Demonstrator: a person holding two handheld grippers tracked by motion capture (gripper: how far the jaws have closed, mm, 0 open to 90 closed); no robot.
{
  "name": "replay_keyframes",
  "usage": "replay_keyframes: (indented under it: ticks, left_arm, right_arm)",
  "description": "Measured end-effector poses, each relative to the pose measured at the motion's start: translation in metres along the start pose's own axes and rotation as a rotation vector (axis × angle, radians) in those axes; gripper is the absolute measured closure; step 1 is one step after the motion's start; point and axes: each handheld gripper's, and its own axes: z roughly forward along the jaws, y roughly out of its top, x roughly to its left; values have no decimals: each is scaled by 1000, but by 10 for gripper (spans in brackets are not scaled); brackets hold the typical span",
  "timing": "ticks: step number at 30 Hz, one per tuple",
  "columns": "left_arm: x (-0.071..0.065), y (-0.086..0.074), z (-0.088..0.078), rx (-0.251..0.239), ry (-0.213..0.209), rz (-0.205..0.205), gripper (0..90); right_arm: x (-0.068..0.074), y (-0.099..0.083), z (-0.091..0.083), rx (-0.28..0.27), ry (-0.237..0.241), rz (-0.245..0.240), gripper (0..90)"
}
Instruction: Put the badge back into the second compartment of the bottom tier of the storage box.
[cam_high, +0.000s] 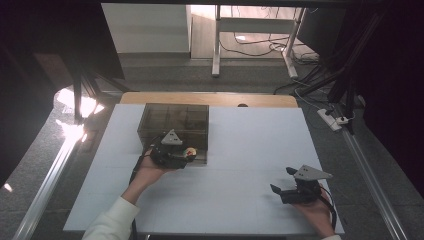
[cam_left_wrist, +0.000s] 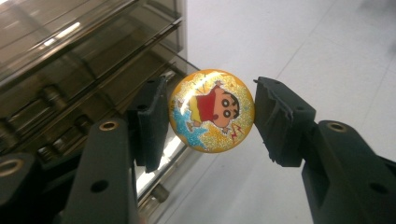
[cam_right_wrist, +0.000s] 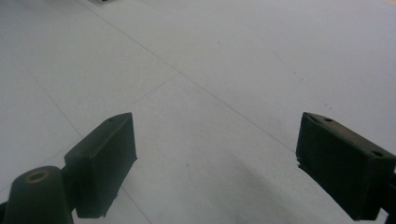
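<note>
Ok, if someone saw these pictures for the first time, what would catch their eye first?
Probably the glittery round cartoon badge, bright yellow and red, clamped between the black jaws of the left gripper. It sits right beside the smoky clear plastic organizer box near the far left of the white table. The right gripper rests open near the table's front right corner, nothing between its jaws.

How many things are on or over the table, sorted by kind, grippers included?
Grippers: 2, the left gripper and the right gripper
Round cartoon badge: 1
Smoky clear plastic box: 1
Total: 4
</note>
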Motion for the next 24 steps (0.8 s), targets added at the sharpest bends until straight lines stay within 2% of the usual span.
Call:
replay_keyframes:
  ticks: [8, 24]
  left_arm:
    - [13, -7, -2, 3, 35, -35, 460]
    - [34, -19, -1, 16, 79, -90, 459]
  right_arm:
    - [0, 0, 0, 2, 0, 1, 122]
    - [0, 0, 0, 8, 2, -1, 122]
